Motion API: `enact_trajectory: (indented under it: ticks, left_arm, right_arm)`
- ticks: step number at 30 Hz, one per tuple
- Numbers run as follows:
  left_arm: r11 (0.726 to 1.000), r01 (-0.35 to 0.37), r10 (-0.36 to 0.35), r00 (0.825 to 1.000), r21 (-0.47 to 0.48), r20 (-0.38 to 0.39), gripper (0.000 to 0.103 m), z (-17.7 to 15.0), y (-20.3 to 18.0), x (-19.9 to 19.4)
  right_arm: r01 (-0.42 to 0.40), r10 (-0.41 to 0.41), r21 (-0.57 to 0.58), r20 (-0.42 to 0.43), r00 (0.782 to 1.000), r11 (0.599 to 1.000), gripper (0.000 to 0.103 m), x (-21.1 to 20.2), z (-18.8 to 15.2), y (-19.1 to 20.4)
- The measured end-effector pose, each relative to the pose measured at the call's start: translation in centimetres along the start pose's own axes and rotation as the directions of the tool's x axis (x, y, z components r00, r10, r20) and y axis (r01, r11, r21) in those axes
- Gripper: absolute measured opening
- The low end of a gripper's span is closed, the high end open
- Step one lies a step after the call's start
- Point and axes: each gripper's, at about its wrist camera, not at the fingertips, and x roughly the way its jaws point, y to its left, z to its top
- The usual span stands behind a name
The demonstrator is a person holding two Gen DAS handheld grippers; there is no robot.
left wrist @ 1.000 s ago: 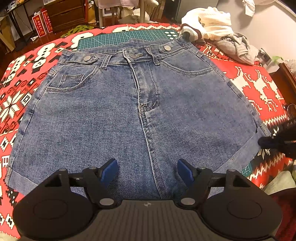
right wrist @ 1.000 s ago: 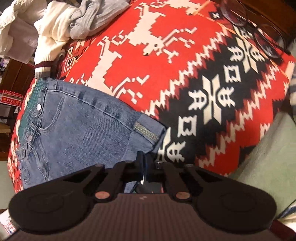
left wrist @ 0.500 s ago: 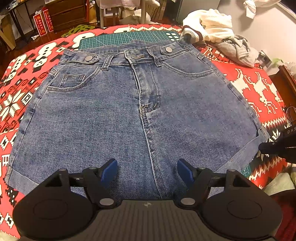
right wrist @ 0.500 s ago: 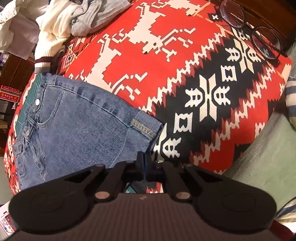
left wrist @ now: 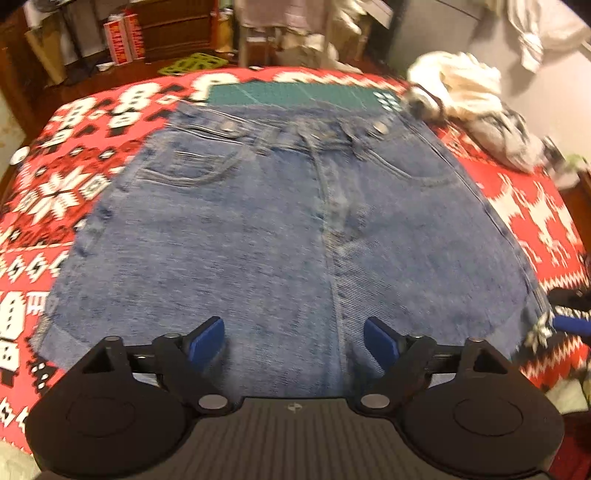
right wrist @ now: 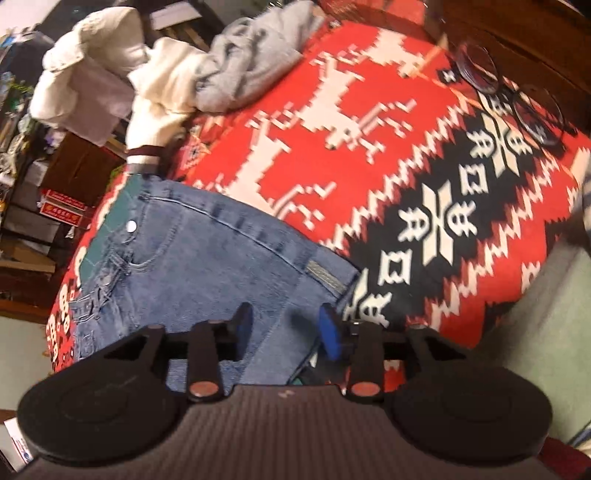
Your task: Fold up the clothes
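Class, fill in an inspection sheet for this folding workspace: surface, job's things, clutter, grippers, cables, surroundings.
Surface: red patterned blanket; green cutting mat beneath the waistband.
Job's things: denim shorts spread flat, front up.
Clutter: white garment, grey garment, eyeglasses.
Grippers: left gripper open over the hem; right gripper open at the shorts' cuff.
Cables: nothing seen.
Surroundings: wooden furniture, blurred.

Warm, dim indoor light; both fisheye views motion-blurred, edges bowed and dark.

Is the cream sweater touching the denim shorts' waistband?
Cannot tell. In the right wrist view the cream sweater's cuff ends right at the denim shorts, but blur hides any contact.
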Motion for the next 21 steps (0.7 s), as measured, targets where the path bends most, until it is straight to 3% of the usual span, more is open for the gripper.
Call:
enact_trajectory:
  ticks: [3, 7, 11, 15, 21]
  left_arm:
    - [0.999, -0.014, 0.015, 1.0, -0.049, 0.024, 0.086, 0.1, 1.4, -0.5]
    - [0.995, -0.033, 0.037, 0.999, -0.09, 0.039, 0.086, 0.5, 2.9, -0.9]
    - [0.989, -0.063, 0.066, 0.998, -0.131, 0.017, 0.086, 1.2, 4.5, -1.5]
    - [0.985, -0.066, 0.069, 0.997, -0.159, 0.016, 0.086, 1.7, 6.6, -2.5]
    - [0.963, -0.111, 0.14, 0.985, -0.245, 0.103, 0.089, 1.5, 12.0, -5.0]
  right_arm:
    - [-0.014, 0.014, -0.031, 0.026, 1.0, 0.999, 0.074, -0.4, -0.1, 0.6]
    - [-0.022, 0.025, -0.076, 0.037, 0.999, 0.997, 0.083, -0.6, -0.3, 1.5]
    - [-0.036, 0.039, -0.123, 0.028, 0.999, 0.992, 0.101, -0.4, -0.9, 2.2]
    - [-0.037, 0.041, -0.168, 0.019, 0.999, 0.985, 0.103, -0.1, -1.3, 3.0]
    - [-0.007, 0.006, -0.197, -0.006, 1.0, 0.98, 0.103, 1.0, -1.4, 3.7]
